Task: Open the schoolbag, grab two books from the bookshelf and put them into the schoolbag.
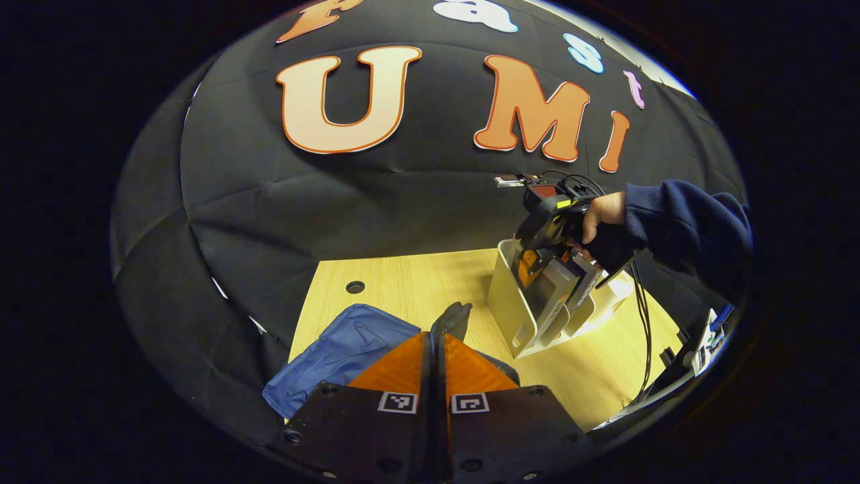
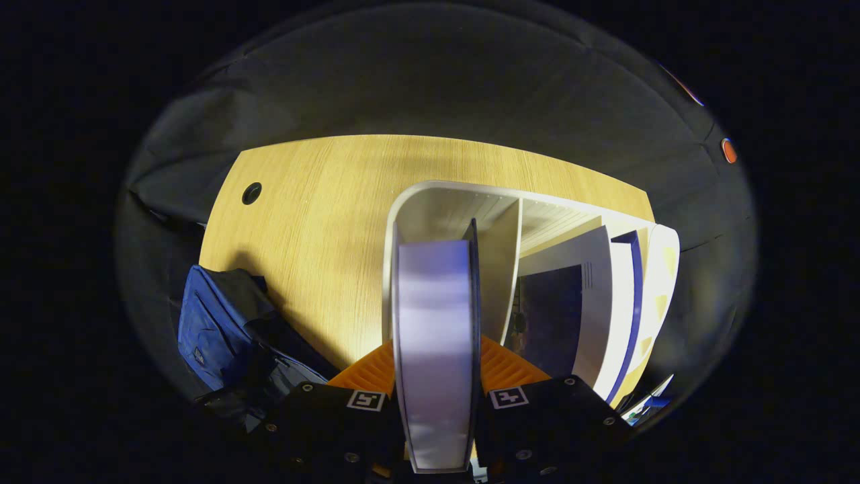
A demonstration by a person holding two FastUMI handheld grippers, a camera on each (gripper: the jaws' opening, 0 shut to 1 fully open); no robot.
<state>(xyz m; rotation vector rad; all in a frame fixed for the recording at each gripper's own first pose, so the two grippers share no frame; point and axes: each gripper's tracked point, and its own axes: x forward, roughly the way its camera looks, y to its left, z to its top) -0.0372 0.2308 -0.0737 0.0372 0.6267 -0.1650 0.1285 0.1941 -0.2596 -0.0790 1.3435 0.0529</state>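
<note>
The blue schoolbag lies on the wooden table in the left gripper view. My left gripper is shut on the bag's dark strap, which sticks up past its fingertips. In the right gripper view, my right gripper is shut on a thick pale book, edge toward me, in the left compartment of the white bookshelf. More books lean in the right compartment. The schoolbag lies at lower left. From the left gripper view, the right gripper reaches down into the bookshelf.
A hand in a dark blue sleeve holds the right gripper, with cables trailing down. The table has a round hole near its far left corner. Black cloth walls the booth behind.
</note>
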